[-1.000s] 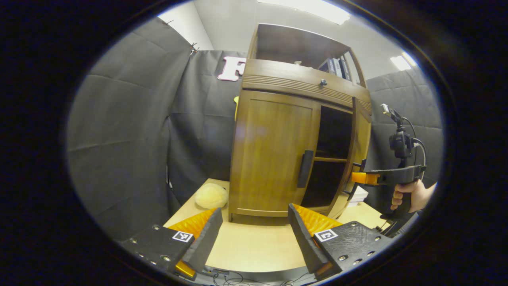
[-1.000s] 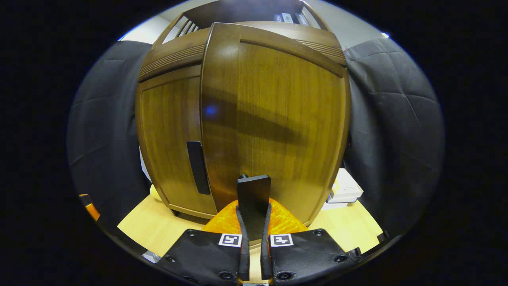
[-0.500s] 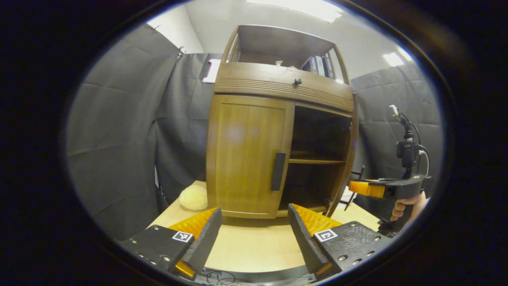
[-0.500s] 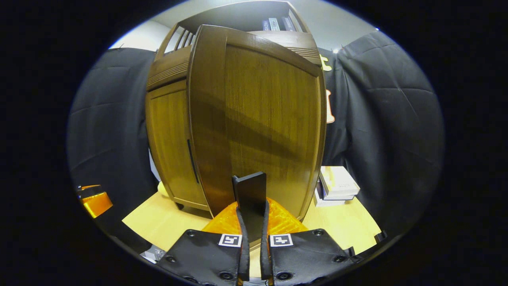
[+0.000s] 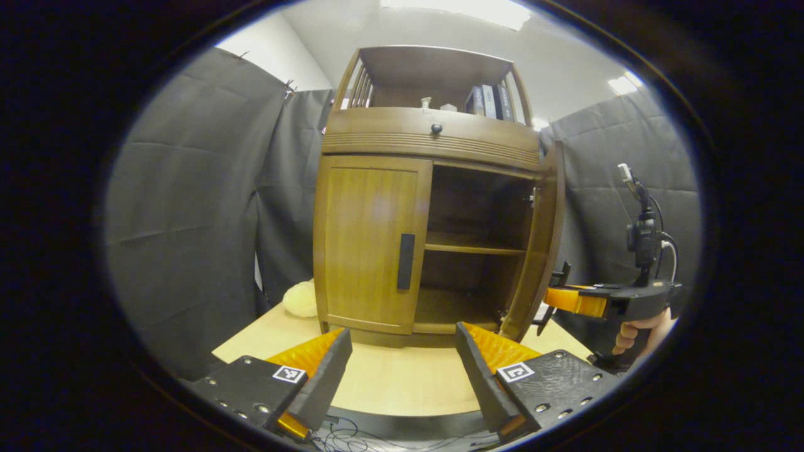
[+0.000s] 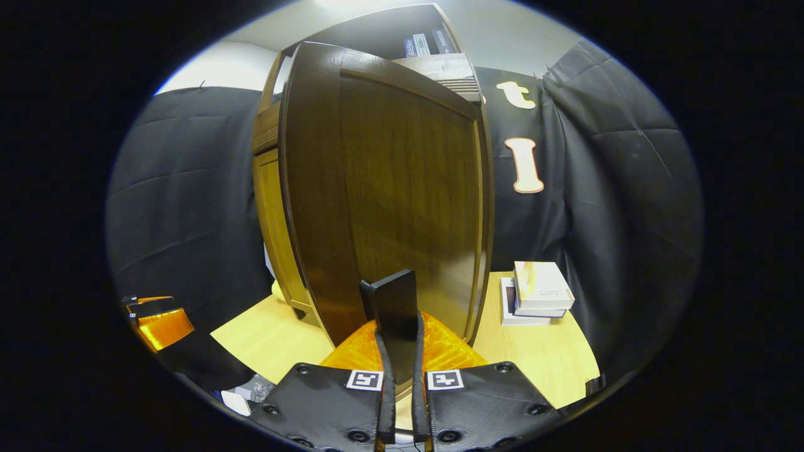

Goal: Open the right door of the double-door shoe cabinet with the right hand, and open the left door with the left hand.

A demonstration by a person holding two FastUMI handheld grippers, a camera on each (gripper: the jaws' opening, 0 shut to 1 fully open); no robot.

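On the table [image 5: 402, 386], toward its far edge, the shoe cabinet [image 5: 433, 132] was seen standing upright. In the left gripper view, the left door [image 5: 370, 242] was shut flat against the frame, its dark handle [image 5: 406, 261] vertical near the inner edge. The right door [image 5: 535, 251] was swung wide, seen almost edge-on, with the inner shelf [image 5: 474, 243] and the cabinet floor exposed. A knob [image 5: 436, 129] was seen on the drawer front above the doors, and books [image 5: 487, 100] were stood in the open top compartment. A pale round soft item [image 5: 300, 300] lay on the table just beside the cabinet's left side.

The left hand-held gripper [image 5: 402, 370] was held released, fingers wide apart, above the table's near edge, well apart from the left door and touching nothing.

The right hand-held gripper [image 6: 400, 351] was clenched on the right door's handle [image 6: 392, 304], both fingers pressed on the dark bar, as seen in the right gripper view. The same gripper was seen in the left gripper view at the right door's outer face, held by a hand [image 5: 634, 329]. A stack of books [image 6: 537, 294] lay on the table near its right edge, beside the open door.
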